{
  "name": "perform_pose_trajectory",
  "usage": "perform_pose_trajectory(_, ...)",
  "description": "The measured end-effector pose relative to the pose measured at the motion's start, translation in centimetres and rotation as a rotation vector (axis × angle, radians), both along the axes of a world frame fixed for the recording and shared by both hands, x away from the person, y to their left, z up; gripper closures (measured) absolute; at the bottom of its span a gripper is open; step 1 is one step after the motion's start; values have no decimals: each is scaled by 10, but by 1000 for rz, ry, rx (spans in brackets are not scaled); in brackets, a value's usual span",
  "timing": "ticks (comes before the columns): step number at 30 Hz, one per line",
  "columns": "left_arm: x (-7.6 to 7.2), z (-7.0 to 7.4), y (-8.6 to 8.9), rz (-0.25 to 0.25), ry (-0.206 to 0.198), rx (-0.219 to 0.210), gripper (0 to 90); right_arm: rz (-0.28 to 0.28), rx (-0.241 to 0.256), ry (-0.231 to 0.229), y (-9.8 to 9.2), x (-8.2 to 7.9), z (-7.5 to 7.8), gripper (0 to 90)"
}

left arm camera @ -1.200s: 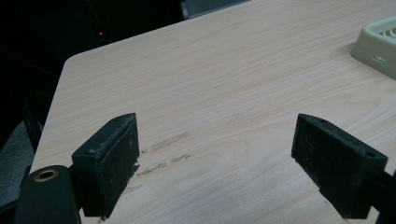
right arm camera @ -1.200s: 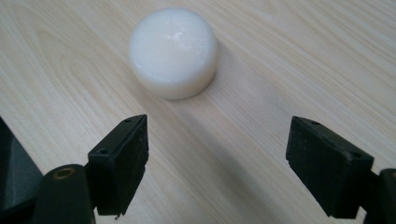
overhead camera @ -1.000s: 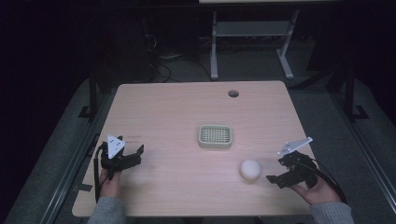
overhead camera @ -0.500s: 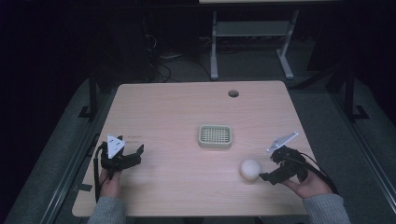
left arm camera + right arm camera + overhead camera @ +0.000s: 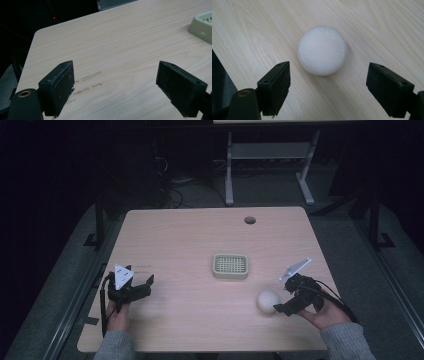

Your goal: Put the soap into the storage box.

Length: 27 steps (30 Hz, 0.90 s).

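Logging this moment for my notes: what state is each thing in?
white soap bar: lying on the table, ungripped, just ahead of the open jaws
right gripper: open
left gripper: open, holding nothing
soap dish: upright, nothing in it

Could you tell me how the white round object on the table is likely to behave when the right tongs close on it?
The white round object looks smooth and glossy, so it may slip between the right tongs. Its rounded shape suggests it could roll across the table if nudged. The open jaws look wide enough to straddle it.
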<state>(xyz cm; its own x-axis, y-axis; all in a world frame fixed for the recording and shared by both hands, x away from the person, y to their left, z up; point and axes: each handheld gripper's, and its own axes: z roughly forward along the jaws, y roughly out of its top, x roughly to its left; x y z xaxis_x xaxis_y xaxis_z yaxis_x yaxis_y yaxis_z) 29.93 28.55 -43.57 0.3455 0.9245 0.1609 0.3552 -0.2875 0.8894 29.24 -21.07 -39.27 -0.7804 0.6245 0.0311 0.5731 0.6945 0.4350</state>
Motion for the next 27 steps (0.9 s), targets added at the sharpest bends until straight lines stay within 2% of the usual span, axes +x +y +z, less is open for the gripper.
perform_pose_trajectory(16,0,0,0,4,0,-6,148,37,-59,18,20,10,-1,167)
perform_pose_trajectory(27,0,1,1,7,-2,-10,148,68,-121,45,36,19,-13,159)
